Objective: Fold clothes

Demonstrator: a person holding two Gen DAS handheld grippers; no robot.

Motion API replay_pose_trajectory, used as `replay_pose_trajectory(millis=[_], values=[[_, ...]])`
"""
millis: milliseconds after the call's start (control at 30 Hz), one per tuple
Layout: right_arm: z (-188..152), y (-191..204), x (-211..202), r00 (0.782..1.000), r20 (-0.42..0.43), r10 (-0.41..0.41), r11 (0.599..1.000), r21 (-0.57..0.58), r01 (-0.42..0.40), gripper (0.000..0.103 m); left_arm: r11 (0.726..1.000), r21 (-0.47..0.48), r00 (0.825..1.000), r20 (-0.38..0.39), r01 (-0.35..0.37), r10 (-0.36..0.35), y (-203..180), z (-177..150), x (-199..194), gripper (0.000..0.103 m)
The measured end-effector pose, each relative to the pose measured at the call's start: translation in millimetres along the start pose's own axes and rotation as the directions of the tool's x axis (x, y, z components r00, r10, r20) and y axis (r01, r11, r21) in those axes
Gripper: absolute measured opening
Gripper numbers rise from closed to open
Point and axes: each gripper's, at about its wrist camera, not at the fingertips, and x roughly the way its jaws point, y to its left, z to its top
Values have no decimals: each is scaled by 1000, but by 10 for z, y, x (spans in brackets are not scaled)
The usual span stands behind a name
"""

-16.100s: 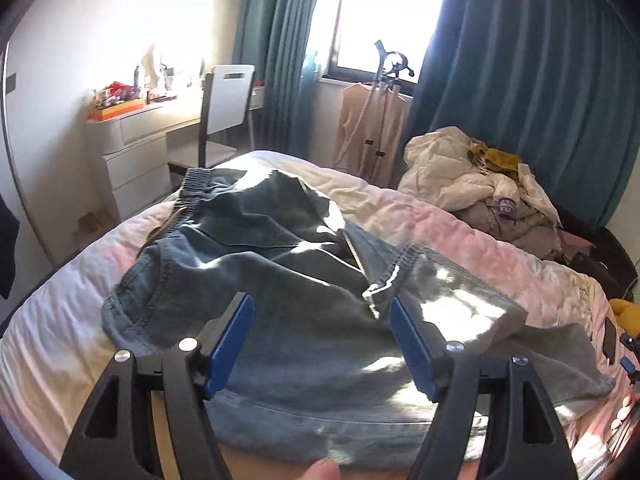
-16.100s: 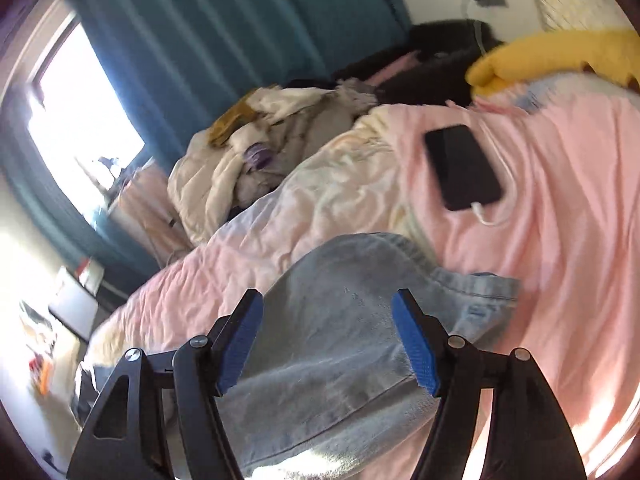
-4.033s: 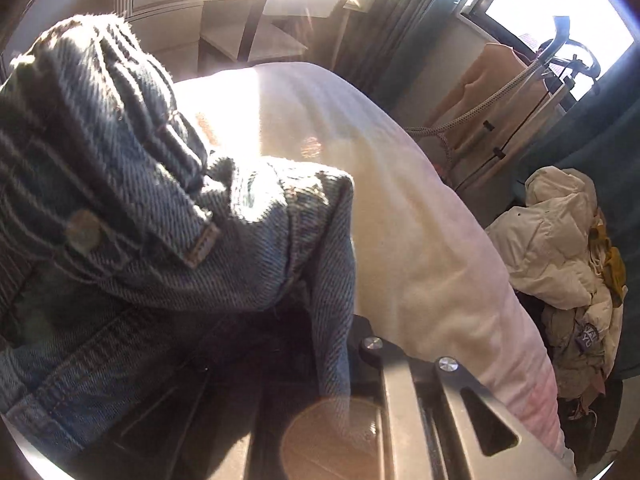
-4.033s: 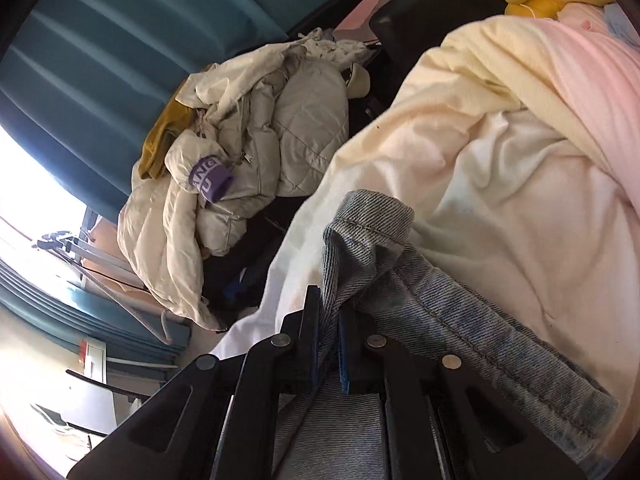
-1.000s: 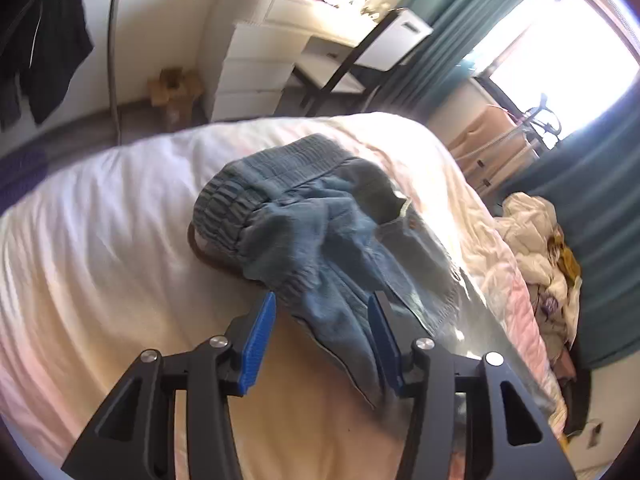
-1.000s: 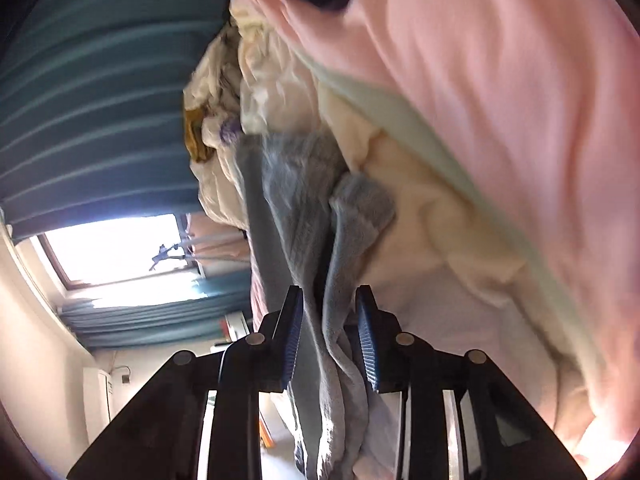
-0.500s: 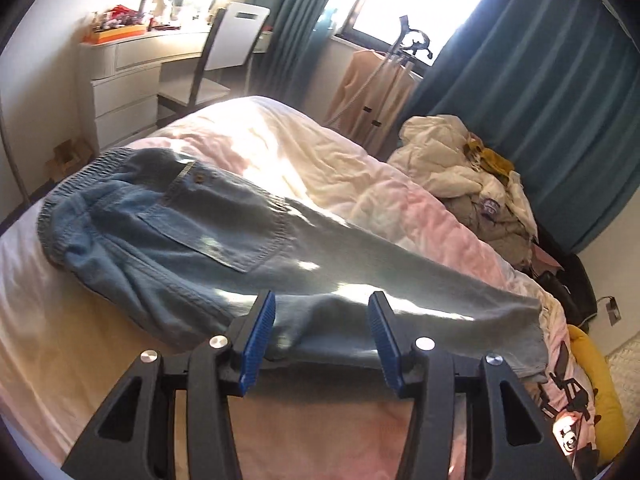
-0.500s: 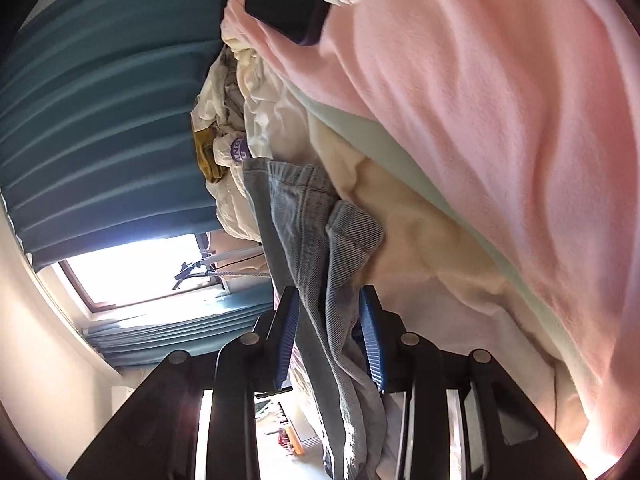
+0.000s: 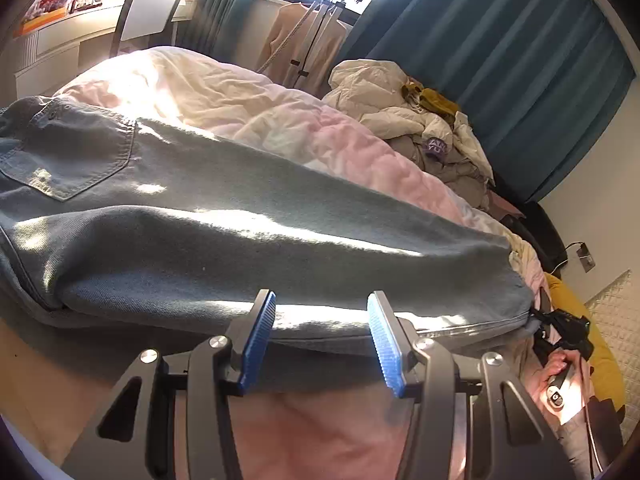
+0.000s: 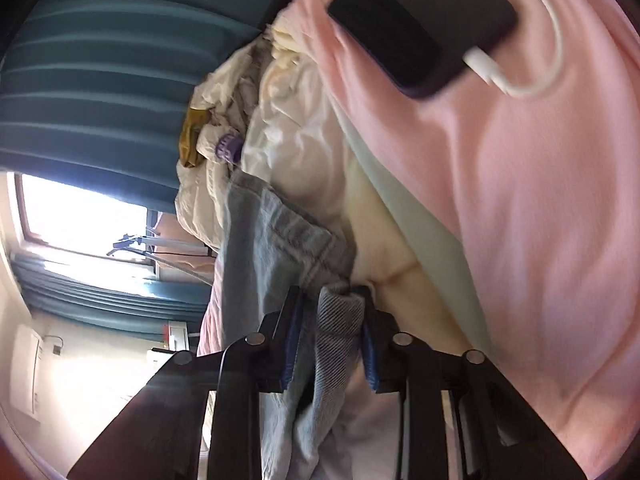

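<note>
Light blue jeans (image 9: 240,216) lie lengthwise across the bed (image 9: 224,92), folded leg on leg, back pocket at the left. My left gripper (image 9: 320,340) stands open just in front of the jeans' near edge, with nothing between its blue pads (image 9: 260,344). At the far right, a hand (image 9: 556,368) holds my right gripper at the leg ends. In the right wrist view the jeans (image 10: 272,232) run away from the right gripper (image 10: 330,320). Its jaws are closing, and the bunched hem fills the gap between them.
A black phone (image 10: 416,28) with a white charging cable (image 10: 552,40) lies on the pink blanket (image 10: 540,220) beyond the hem. A pile of cream clothes (image 9: 420,120) sits at the bed's far side by the blue curtain. A chair (image 9: 156,4) and desk stand at the back left.
The left gripper has swung from the waistband along the jeans to mid-leg and come closer to the near edge. The right gripper's jaws have narrowed on the hem.
</note>
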Motion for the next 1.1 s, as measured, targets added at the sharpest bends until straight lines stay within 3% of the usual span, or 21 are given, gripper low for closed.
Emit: replay_pose_trajectory(millis=[167, 267, 433, 533, 733, 800, 867, 967, 1033, 1100], values=[[-53, 371, -175, 995, 90, 38, 985, -169, -22, 13, 999, -45, 1000, 3, 14, -13, 155, -14, -2, 49], [-89, 549, -291, 991, 137, 3, 967, -251, 32, 11, 998, -64, 1000, 13, 12, -11, 229, -13, -43, 49], [-91, 267, -203, 974, 45, -224, 963, -144, 228, 13, 998, -68, 1000, 29, 2, -1, 256, -30, -125, 49], [-70, 158, -354, 978, 54, -201, 976, -79, 205, 15, 999, -32, 999, 36, -22, 23, 200, -52, -133, 49], [-171, 524, -755, 968, 222, -114, 955, -243, 168, 17, 997, 53, 998, 18, -53, 52, 49, -138, -38, 49], [-206, 635, -725, 974, 205, -93, 945, -289, 151, 22, 997, 54, 998, 4, -62, 61, 53, -152, 10, 49], [-242, 629, -525, 994, 85, -75, 955, -280, 96, 30, 996, 48, 998, -10, -69, 70, 64, -170, 52, 49], [-292, 406, -217, 988, -92, -122, 982, -153, 107, 38, 996, 46, 997, -17, -77, 78, 69, -185, 82, 49], [-329, 217, -97, 983, -149, -104, 995, -25, 101, 39, 996, 44, 997, -17, -80, 81, 67, -184, 90, 49], [-290, 180, 25, 983, -164, -79, 997, 5, 81, 39, 996, 39, 997, -20, -78, 79, 71, -182, 103, 49]])
